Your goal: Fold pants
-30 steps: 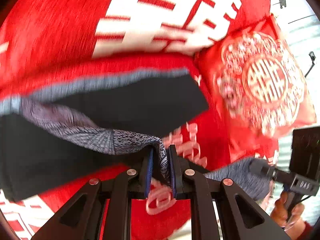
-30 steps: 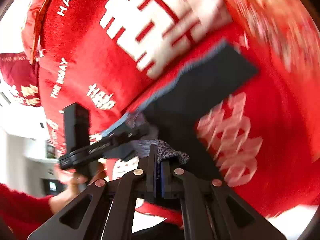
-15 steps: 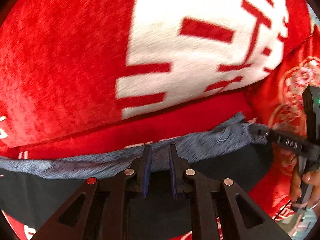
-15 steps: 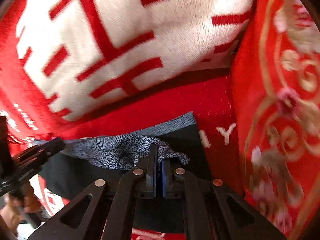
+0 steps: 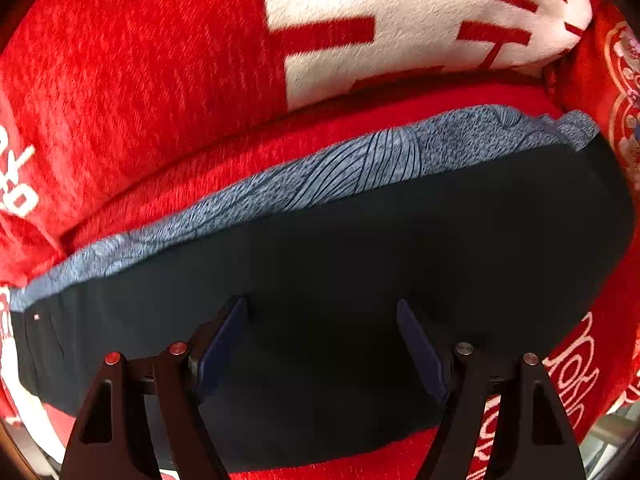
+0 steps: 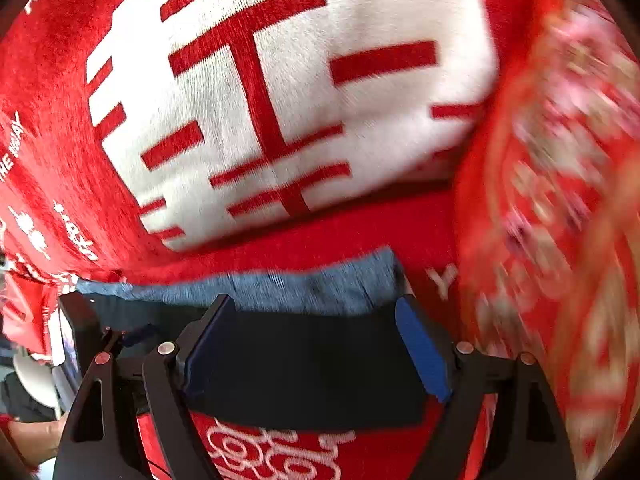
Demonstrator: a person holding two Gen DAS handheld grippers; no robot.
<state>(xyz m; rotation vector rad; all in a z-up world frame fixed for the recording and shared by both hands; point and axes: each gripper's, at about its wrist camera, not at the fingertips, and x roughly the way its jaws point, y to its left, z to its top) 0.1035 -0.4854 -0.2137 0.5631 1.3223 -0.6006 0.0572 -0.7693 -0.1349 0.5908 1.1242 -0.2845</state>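
Observation:
The dark pants (image 5: 400,248) lie folded flat on the red blanket (image 5: 224,156). A blue-grey patterned band (image 5: 320,184) runs along their far edge. My left gripper (image 5: 320,308) points straight down over the dark cloth. Its jaws are opening and nothing sits between the blue pads (image 5: 224,344). In the right wrist view the pants (image 6: 304,364) end at their right corner, with the same band (image 6: 304,288) just past the fingertips. My right gripper (image 6: 314,308) hangs over that end, its jaws opening too, and its pads (image 6: 420,352) are off the cloth.
A large red cushion with a white character (image 5: 400,20) (image 6: 280,80) stands just behind the pants. A red embroidered pillow (image 5: 616,80) (image 6: 560,200) crowds the right side. A hand (image 6: 36,436) and the other tool's black body (image 6: 80,328) show at the left.
Both grippers were shut on the patterned edge and carried it down toward the cushion. Both have let go and spread wide, and the cloth now lies flat.

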